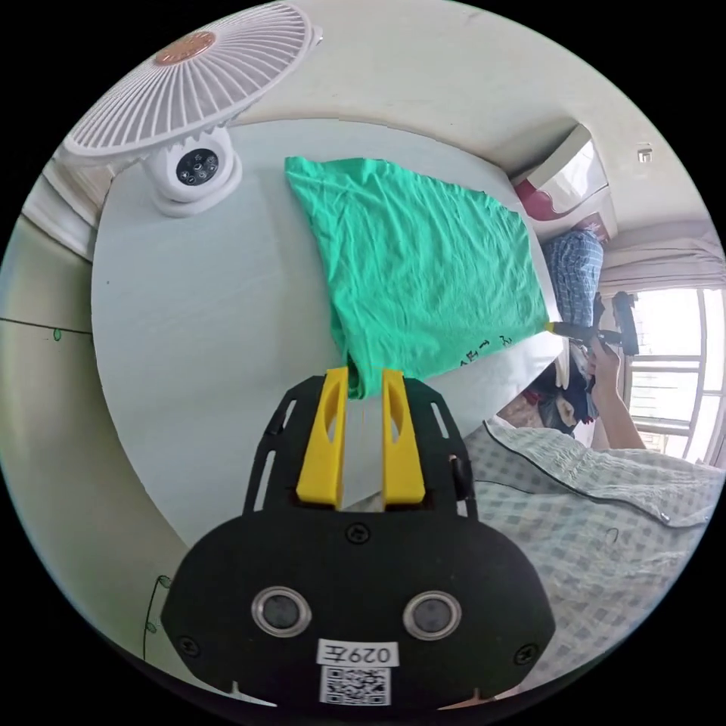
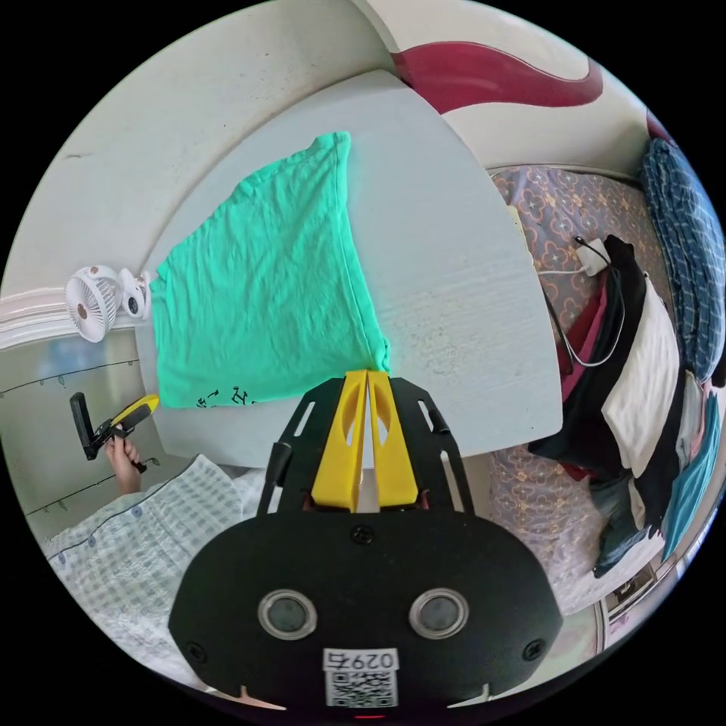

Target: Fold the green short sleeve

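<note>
Yellow jaws of the left gripper (image 1: 365, 382) stand slightly apart, pinching a bunched corner of the green short sleeve (image 1: 423, 272) at the near edge of the pale worktop (image 1: 204, 333). Jaws of the right gripper (image 2: 368, 376) are closed together on the opposite near corner. Between them the garment is stretched, its far part lying on the worktop. Far left stands a white fan (image 1: 189, 83); clothes (image 2: 643, 378) lie piled on a bed at right.

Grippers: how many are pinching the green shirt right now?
2. The left gripper clamps one bunched corner of the green shirt near the table edge; the right gripper pinches the opposite corner, its jaws closed on the fabric.
</note>
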`<state>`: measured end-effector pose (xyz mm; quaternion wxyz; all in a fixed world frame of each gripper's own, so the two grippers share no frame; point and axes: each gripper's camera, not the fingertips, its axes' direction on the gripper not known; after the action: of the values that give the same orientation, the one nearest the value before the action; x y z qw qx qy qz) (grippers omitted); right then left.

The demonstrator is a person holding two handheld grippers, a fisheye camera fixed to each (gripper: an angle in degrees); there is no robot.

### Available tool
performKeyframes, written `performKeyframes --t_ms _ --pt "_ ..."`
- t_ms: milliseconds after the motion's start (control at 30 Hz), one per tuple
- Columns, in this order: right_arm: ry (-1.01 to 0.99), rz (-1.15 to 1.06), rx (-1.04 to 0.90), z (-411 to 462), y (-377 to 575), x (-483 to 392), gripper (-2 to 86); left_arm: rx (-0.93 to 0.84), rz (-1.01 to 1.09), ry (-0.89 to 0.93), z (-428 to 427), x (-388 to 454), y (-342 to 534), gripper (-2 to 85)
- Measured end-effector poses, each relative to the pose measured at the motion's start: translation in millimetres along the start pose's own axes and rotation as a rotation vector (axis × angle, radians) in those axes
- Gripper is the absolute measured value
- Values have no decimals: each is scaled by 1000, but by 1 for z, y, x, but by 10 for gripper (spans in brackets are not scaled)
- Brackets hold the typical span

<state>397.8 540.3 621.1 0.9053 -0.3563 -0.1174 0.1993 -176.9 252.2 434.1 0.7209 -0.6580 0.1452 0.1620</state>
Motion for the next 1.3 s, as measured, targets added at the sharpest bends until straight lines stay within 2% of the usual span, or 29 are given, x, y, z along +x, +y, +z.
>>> performKeyframes --t_ms 67,167,367,600,733,833,933,1067,1167,1200,1300 --pt "26 -10 -18 -1 0 0 -4 -5 -7 27 3 -3 2 69" --pt "60 -30 -30 -7 0 0 -4 -45 -14 -35 9 -7 4 4" --pt "136 -22 -52 -20 0 4 -5 -79 -62 -82 11 -23 20 -9" --pt "-24 43 -38 -39 7 30 -5 18 -192 179 -10 -53 53 -10" --pt "31 -11 104 -72 12 14 -4 116 -222 40 -47 -40 65 -10" --pt "-98 -194 117 -78 -15 -31 -4 108 -128 94 -49 -20 45 -10" --pt "-272 -398 32 -56 -59 -98 -4 2 -22 93 -20 8 8 -10" --pt "-249 -591 -48 -19 -109 -198 -5 -159 23 -98 19 39 -19 -10" --pt "-286 -662 -177 8 -137 -247 -5 -154 19 -109 20 49 -21 -10" --pt "-245 -676 -219 18 -146 -260 -5 -145 25 -115 20 53 -21 -10" --pt "-232 -702 -253 23 -167 -272 -5 -136 40 -146 20 65 -22 -10"
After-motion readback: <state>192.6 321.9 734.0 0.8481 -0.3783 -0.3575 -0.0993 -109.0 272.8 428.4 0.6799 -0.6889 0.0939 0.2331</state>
